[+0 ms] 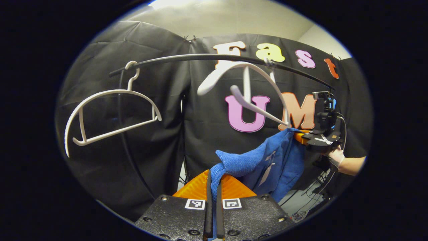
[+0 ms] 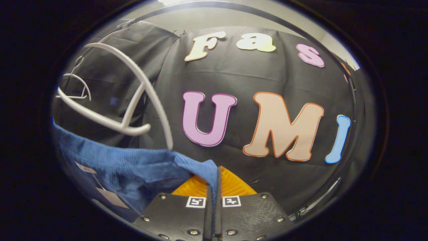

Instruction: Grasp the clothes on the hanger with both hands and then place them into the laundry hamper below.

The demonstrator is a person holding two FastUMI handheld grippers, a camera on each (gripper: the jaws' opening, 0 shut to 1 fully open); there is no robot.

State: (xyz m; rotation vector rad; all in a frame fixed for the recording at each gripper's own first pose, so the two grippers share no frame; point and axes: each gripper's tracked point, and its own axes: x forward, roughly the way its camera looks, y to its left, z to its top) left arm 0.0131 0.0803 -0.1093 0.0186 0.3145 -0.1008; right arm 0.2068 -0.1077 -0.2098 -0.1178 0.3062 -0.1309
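Observation:
A blue garment (image 1: 264, 160) hangs slack between both grippers, off the white hanger (image 1: 247, 90) that swings tilted on the black rail (image 1: 187, 57). My left gripper (image 1: 214, 187) is shut on one bunched edge of the cloth. In the left gripper view the right gripper (image 1: 316, 139) holds the other edge at the right, with a gloved hand (image 1: 336, 155) behind it. In the right gripper view my right gripper (image 2: 214, 187) is shut on a fold of the blue garment (image 2: 133, 167), which stretches away to the left below the white hanger (image 2: 127, 100).
A second, bare white hanger (image 1: 110, 113) hangs on the rail at the left; it appears small and far off as the bare hanger (image 2: 75, 87) in the right gripper view. Cables (image 1: 311, 197) trail on the floor at the lower right.

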